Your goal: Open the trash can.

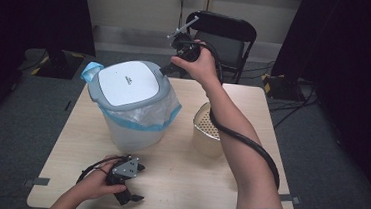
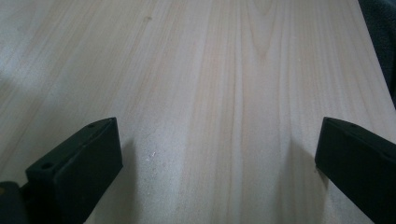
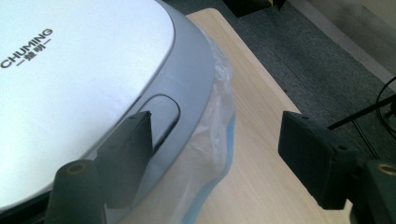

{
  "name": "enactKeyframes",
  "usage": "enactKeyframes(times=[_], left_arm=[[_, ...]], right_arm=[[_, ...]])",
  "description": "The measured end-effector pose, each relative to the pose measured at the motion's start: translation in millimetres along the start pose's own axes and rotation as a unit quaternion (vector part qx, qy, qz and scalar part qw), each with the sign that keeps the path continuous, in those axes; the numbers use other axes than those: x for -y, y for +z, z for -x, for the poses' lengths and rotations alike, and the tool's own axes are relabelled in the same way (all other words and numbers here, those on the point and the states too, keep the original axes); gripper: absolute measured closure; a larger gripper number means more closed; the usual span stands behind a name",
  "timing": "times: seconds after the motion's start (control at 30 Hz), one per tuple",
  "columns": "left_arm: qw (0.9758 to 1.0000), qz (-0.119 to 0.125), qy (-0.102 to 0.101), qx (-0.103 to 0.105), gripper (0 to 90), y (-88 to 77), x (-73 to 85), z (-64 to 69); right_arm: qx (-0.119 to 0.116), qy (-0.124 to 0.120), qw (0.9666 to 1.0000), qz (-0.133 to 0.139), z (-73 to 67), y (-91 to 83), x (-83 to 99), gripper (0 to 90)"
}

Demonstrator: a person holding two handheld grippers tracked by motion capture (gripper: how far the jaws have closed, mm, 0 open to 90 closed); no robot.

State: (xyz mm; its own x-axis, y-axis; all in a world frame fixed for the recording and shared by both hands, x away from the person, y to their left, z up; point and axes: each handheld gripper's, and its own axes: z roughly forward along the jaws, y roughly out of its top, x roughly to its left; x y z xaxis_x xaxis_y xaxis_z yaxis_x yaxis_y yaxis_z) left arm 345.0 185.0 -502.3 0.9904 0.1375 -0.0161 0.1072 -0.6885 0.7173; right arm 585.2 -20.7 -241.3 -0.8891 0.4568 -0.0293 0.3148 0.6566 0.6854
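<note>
A white waste bin with a grey-rimmed lid (image 1: 127, 82) and a clear, blue-edged bag (image 1: 165, 115) stands on the left half of the wooden table (image 1: 177, 179). My right gripper (image 1: 167, 71) is at the bin's far right rim. In the right gripper view its jaws (image 3: 217, 128) stand apart. One jaw lies over the grey push tab (image 3: 161, 114) in the lid's rim (image 3: 191, 70), and the other hangs beside the bag (image 3: 210, 154); nothing is clamped. My left gripper (image 1: 140, 183) rests near the table's front edge, open (image 2: 219, 154) over bare wood.
A beige perforated basket (image 1: 206, 123) sits on the table right of the bin, under my right forearm. A black folding chair (image 1: 224, 32) stands behind the table. Cables trail on the grey floor (image 1: 294, 98) at the right.
</note>
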Motion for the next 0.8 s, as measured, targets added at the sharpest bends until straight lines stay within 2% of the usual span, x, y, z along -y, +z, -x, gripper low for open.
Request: enactKeyframes(times=[0.23, 0.53, 0.8], left_arm=[[1.0, 0.0, 0.0, -0.001, 0.0, -0.1, 0.0, 0.0], [1.0, 0.0, 0.0, -0.001, 0.0, -0.1, 0.0, 0.1], [1.0, -0.001, 0.001, -0.001, 0.0, -0.2, -0.1, 0.1]], right_arm=[[-0.004, 0.006, 1.0, 0.001, -2.9, 2.3, -0.1, 26.2], [0.002, -0.001, 1.0, 0.008, -3.4, 3.7, 2.6, 26.5], [0.008, -0.006, 1.0, -0.002, -4.8, 3.0, 1.9, 26.6]])
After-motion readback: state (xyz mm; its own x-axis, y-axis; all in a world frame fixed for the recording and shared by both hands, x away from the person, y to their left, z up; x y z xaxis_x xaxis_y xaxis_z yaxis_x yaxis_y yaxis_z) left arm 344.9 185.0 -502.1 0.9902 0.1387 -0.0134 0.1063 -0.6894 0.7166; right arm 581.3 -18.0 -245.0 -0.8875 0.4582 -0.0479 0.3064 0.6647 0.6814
